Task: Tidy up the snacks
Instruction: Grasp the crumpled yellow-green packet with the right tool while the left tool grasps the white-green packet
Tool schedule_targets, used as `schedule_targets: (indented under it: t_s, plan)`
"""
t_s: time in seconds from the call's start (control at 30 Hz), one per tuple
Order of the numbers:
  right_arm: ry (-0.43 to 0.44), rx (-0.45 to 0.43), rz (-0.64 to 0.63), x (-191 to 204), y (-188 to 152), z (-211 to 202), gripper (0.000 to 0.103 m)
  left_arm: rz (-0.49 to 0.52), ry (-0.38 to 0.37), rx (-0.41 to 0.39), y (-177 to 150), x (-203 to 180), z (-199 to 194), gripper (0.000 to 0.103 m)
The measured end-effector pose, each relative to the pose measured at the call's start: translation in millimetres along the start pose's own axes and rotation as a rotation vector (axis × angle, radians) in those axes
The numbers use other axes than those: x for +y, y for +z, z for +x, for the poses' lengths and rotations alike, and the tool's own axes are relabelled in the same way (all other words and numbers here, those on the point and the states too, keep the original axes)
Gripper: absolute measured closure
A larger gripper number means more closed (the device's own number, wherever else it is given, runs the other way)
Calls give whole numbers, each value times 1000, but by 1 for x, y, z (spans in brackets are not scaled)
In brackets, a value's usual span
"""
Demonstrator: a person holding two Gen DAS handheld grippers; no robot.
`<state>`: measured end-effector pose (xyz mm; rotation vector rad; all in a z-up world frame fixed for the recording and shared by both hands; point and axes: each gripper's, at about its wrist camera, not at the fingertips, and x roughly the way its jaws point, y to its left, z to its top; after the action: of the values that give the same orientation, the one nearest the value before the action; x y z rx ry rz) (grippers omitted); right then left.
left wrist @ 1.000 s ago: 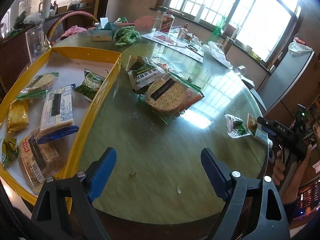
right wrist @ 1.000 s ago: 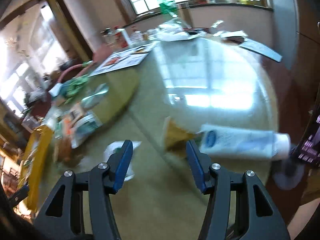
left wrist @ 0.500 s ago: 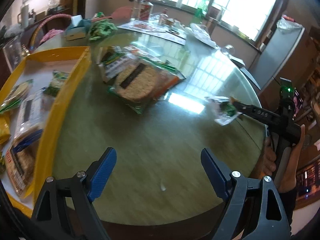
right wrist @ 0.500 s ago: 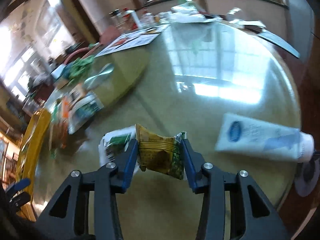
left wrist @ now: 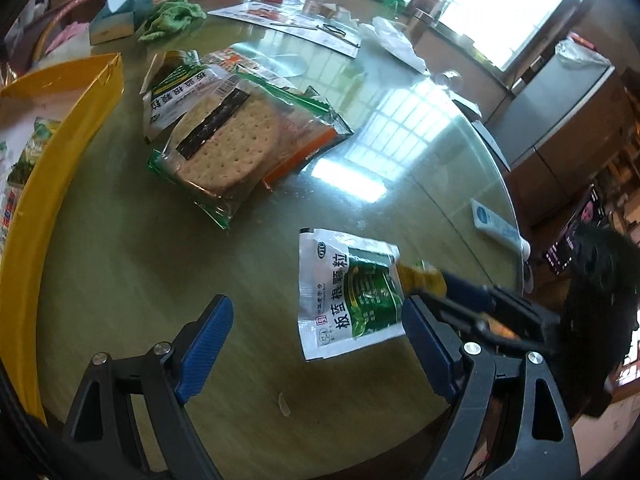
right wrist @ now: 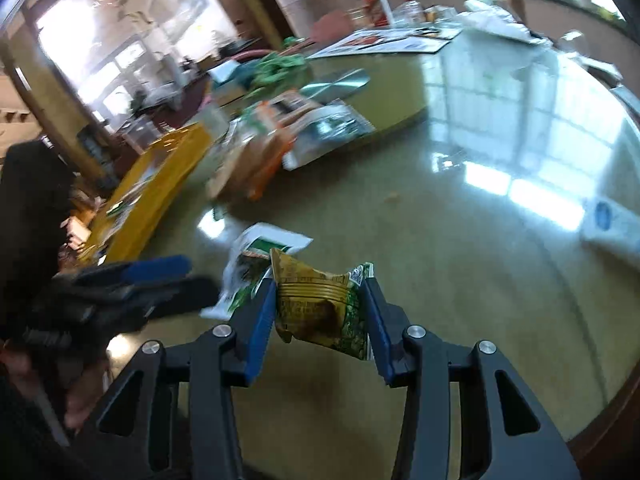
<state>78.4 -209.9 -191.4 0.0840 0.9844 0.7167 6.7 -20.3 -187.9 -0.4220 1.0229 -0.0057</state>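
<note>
Yellow tray (left wrist: 60, 152) sits at the table's left edge; only its near corner and one long wall are in frame, and inside it a couple of packets (left wrist: 24, 152) show, cut off by the frame so count and type are unclear. In the right wrist view the tray is motion-blurred, contents unreadable. On the glass-topped table (left wrist: 160, 280) just right of the tray: a pile of cracker packs (left wrist: 228, 136), the top one clear with a green edge, an orange-edged pack and a green-white pack partly buried under it. Right gripper (right wrist: 320, 308) is clamped on a small yellow-green snack packet (right wrist: 320, 304), both blue pads pressing its sides, packet lifted clear of the table. In the left wrist view that packet is mostly hidden behind the left gripper's right finger, only a yellow corner visible. White-green sachet (left wrist: 348, 292) lies flat on the table, just beside the held packet, between the spread fingers of the left gripper (left wrist: 316, 344), which is wide apart and holds nothing, pads not touching the sachet. A white tube (left wrist: 496, 224) lies near the far table rim, half cut off in the right wrist view. The person's hand on the left gripper's handle is dark and blurred.
</note>
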Motion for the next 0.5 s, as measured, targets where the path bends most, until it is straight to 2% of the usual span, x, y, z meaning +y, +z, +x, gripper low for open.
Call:
schedule_targets:
  t_s: [0.1,0.2,0.37,0.5]
  plan:
    - [-69,-12,14,0,-4,-7,58,10,8,-1,2,-5,6,17]
    - [-207,-36,40,-8,-3,-14,58,50,24,5,7,-16,14,17]
    - [-224,-40,80,-18,0,-19,58,121,38,-11,14,-32,23,17]
    - [-228,-42,92,-21,-1,-21,58,170,80,-12,13,-39,32,28]
